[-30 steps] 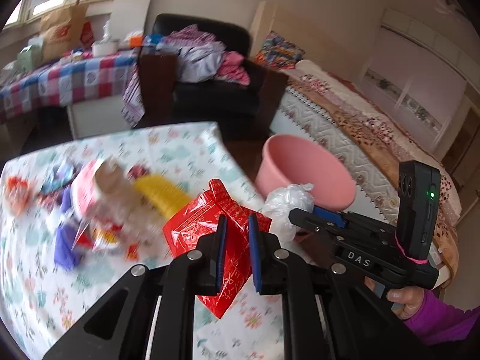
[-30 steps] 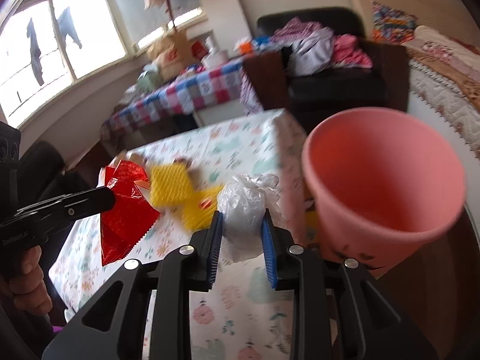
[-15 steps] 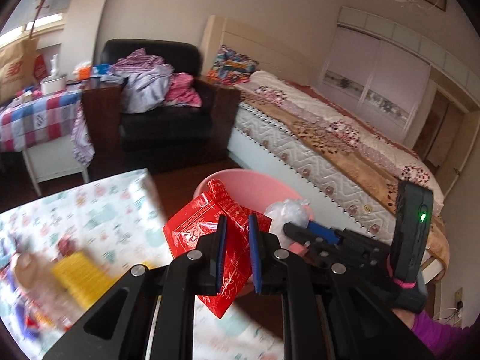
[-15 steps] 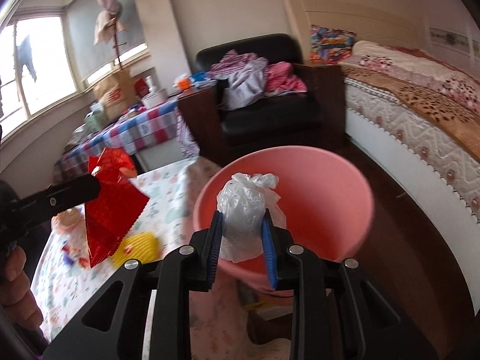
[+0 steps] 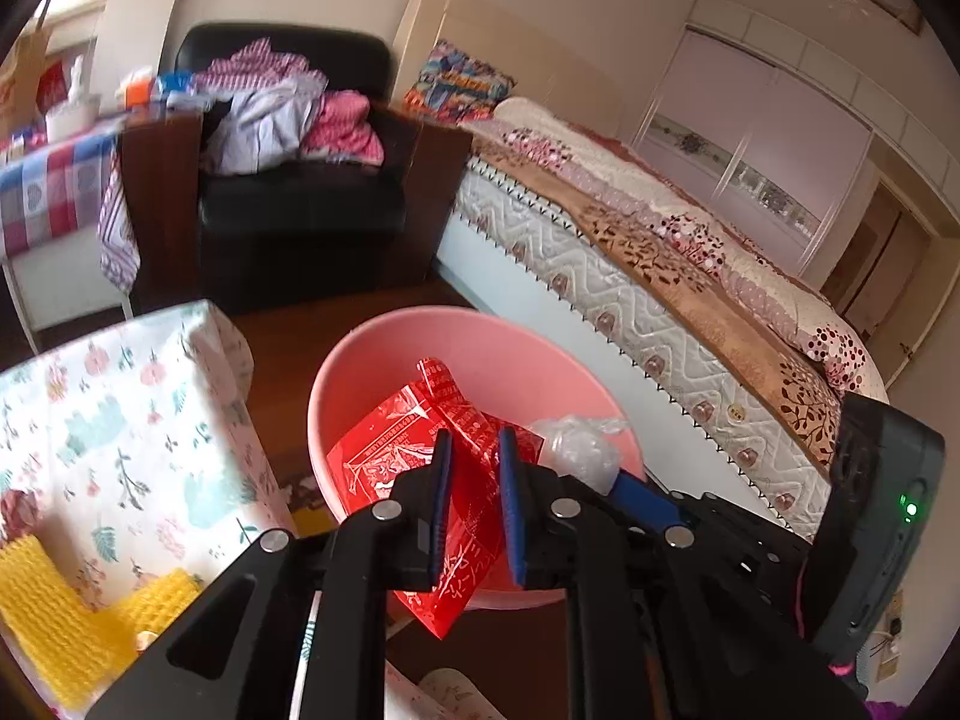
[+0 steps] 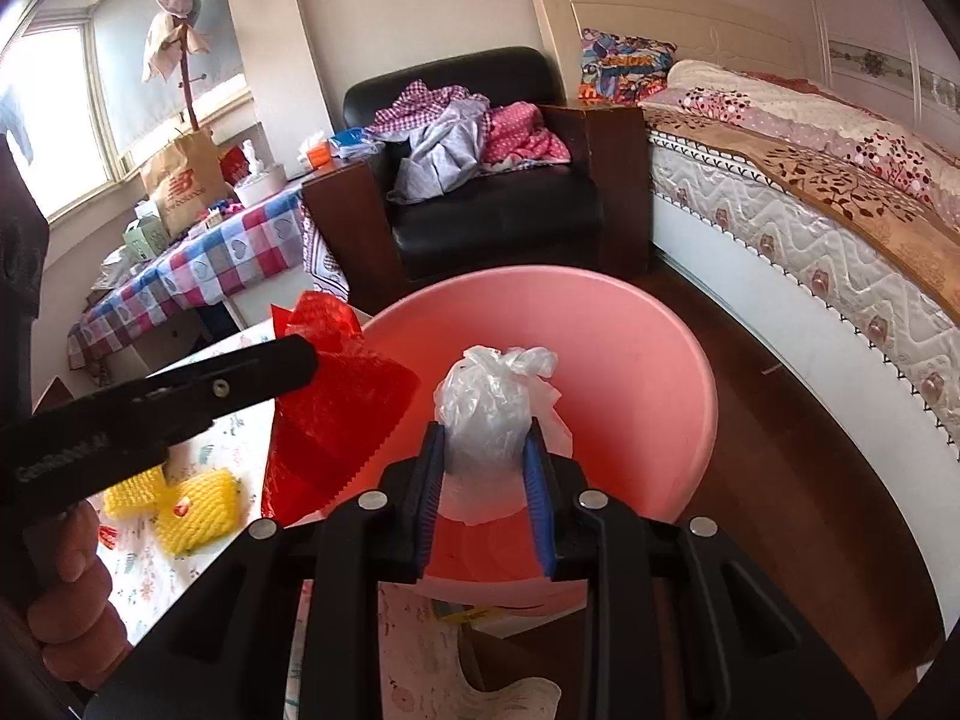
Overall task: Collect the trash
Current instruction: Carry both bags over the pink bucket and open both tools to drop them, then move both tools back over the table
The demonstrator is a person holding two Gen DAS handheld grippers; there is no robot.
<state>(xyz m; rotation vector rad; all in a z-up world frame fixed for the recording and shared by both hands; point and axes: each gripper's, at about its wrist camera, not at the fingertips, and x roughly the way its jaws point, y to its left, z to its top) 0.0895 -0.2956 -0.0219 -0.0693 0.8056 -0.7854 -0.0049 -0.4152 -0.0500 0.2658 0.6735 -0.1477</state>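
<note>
You are holding a red wrapper [image 5: 414, 468] in the left gripper [image 5: 471, 501] and a knotted clear bag [image 6: 489, 414] in the right gripper [image 6: 483, 480], jaws clamping both above the pink bin [image 6: 654, 360], neither dropped yet, while yellow foam netting [image 6: 192, 501] is waiting on the table [image 5: 108, 420].

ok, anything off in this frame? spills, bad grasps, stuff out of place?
Nothing spilled or damaged. Left gripper pinches the red wrapper, right gripper the clear plastic bag, both over the pink bin. Yellow foam nets lie uncollected on the floral table.
</note>
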